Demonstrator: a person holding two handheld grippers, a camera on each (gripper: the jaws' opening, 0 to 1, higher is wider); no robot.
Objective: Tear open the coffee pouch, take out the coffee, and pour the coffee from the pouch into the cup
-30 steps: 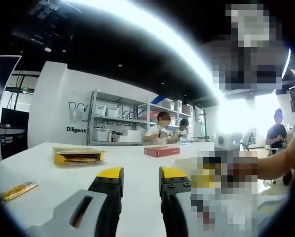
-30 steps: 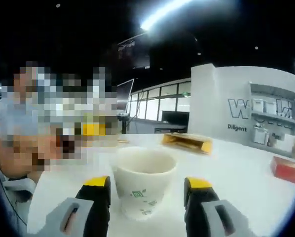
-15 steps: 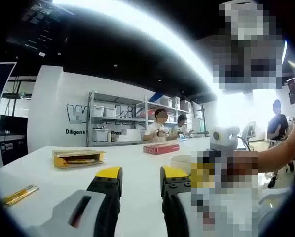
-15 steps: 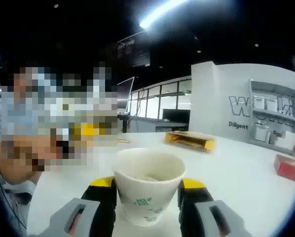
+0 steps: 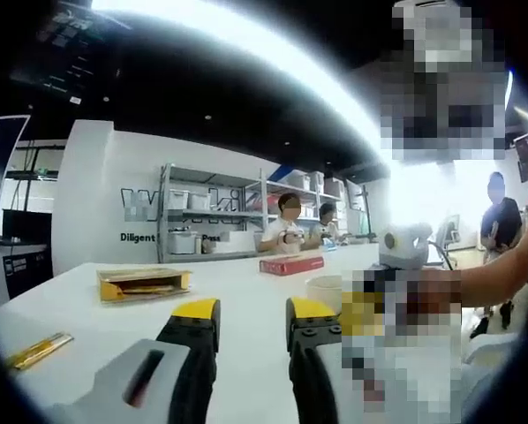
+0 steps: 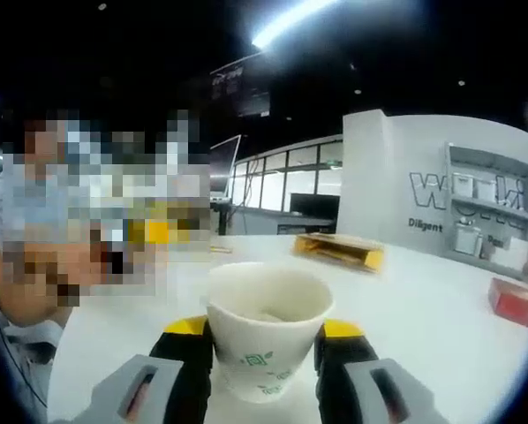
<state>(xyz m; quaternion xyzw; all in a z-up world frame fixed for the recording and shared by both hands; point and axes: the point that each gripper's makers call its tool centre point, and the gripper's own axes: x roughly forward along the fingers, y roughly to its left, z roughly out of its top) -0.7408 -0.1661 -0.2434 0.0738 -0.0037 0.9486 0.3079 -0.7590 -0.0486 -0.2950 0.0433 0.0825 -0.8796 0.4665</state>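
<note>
White table (image 6: 441, 309) was seen carrying the paper cup (image 6: 266, 340), clamped between the right tongs (image 6: 266, 331), while the left tongs (image 5: 244, 311) stood parted and empty; pouring seemingly done, release was judged next.

I see white table (image 5: 87, 322) carrying everything. Yellow carton (image 5: 143, 283) lies flat on it toward far edge, red box (image 5: 290, 265) further along same edge. Thin gold sachet (image 5: 36, 350) lies near my side, well apart from carton. White paper cup (image 6: 266, 338) stands upright on tabletop, green print on wall.
</note>
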